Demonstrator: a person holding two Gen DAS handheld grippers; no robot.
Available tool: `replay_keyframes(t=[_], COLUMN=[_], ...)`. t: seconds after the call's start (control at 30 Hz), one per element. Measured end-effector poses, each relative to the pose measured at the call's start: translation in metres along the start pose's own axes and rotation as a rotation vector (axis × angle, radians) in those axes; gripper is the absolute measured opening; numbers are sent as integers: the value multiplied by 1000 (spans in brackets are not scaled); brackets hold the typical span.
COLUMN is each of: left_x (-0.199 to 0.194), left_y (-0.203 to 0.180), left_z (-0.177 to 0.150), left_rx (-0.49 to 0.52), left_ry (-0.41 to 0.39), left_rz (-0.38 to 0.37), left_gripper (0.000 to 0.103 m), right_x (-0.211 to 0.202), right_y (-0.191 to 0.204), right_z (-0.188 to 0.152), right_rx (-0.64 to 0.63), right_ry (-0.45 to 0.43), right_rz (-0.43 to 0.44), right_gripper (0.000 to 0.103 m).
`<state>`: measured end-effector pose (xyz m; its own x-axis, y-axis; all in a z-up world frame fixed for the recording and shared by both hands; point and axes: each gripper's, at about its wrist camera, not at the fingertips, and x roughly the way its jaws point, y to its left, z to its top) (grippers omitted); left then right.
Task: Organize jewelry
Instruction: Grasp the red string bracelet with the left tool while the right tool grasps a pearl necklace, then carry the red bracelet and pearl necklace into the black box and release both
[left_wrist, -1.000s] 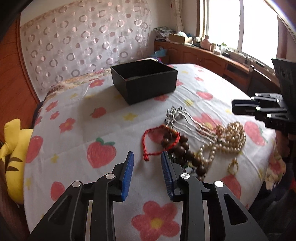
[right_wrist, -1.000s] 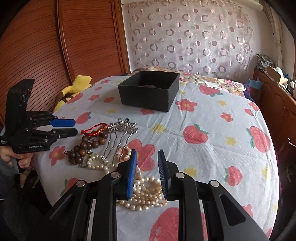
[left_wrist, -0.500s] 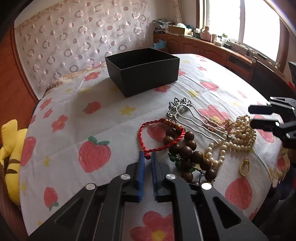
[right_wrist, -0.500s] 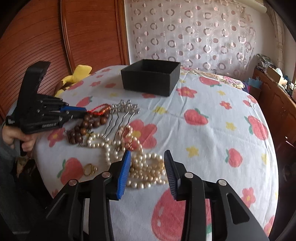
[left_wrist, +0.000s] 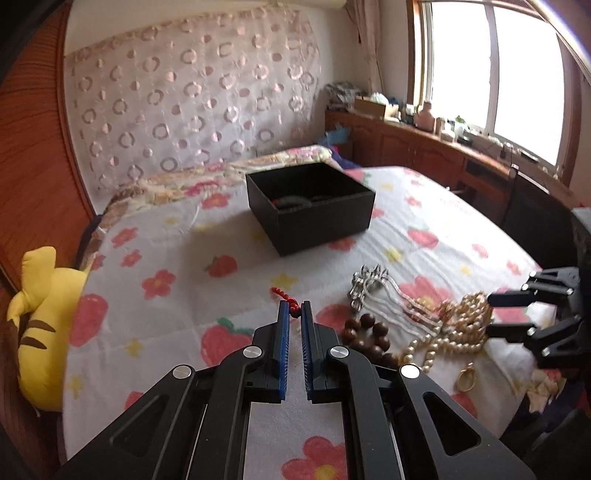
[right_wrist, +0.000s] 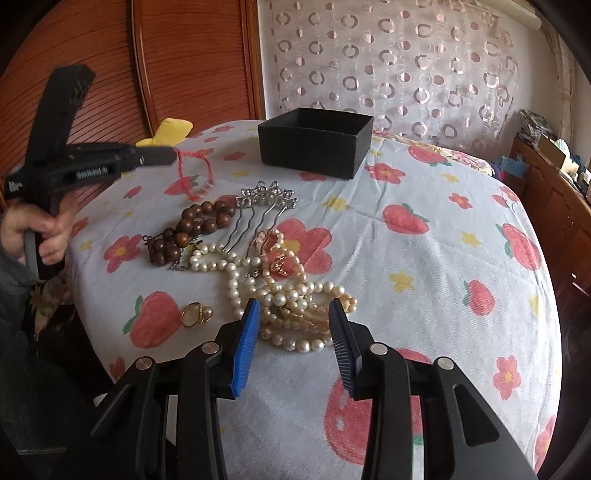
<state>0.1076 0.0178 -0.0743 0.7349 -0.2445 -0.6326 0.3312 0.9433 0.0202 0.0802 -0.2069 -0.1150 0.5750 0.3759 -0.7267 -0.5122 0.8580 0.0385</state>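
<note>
My left gripper (left_wrist: 294, 308) is shut on a red cord bracelet (left_wrist: 291, 302) and holds it lifted above the table; in the right wrist view the bracelet (right_wrist: 195, 173) hangs from the left gripper (right_wrist: 171, 155). The black box (left_wrist: 310, 206) stands open beyond it, with something dark inside. My right gripper (right_wrist: 293, 314) is open, just short of the pearl necklaces (right_wrist: 291, 295). Brown wooden beads (right_wrist: 192, 229), silver hair combs (right_wrist: 262, 206) and a gold ring (right_wrist: 195, 314) lie on the strawberry cloth.
The round table's cloth (right_wrist: 424, 258) drops off at the near and left edges. A yellow plush toy (left_wrist: 40, 325) sits at the left beside the wooden wall. A wooden cabinet (left_wrist: 424, 147) with clutter runs under the window.
My left gripper closed on the red bracelet and lifted it off the cloth toward the box. My right gripper opened wider and drew back from the pearls.
</note>
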Motion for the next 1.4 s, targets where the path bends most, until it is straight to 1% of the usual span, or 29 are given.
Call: replay_keyframes(t=[0.23,0.33,0.47,0.7,0.73,0.8,0.83,0.9,1.1,1.4], left_x=[-22,-25,-24,-22,-22,-22,-22,-21,-21,-27], left_y=[-9,-14,-19,-24,-24,-24,-24,-24,-24,-23], left_z=[-3,-4,-6,-9,-9,-10,-10,-11,-12,-8], left_rx=[-4,2,7,10,10,9,9,7,5,-1], left_ry=[-44,-48,-44,-37,-36,-35,-34,-34,-36,-62], left_rz=[-20,-34,-46,-58,-58,-59,-59,-59,-59,-59], left_gripper=[5,5,5,6,6,6,6,6,6,6], right_x=[0,2,6,15,15,17,17,14,-7,-51], right_y=[-10,-15,-24,-39,-39,-41,-41,-42,-46,-38], right_z=[-1,0,2,5,5,6,6,6,15,49], right_rx=[8,-5,9,88,94,115,114,114,125,64], right_ry=[11,28,41,44,44,49,48,32,-40,-168], right_rz=[-17,-32,-44,19,24,57,60,68,55,32], right_gripper=[41,41,41,41,32,16,14,10,10,10])
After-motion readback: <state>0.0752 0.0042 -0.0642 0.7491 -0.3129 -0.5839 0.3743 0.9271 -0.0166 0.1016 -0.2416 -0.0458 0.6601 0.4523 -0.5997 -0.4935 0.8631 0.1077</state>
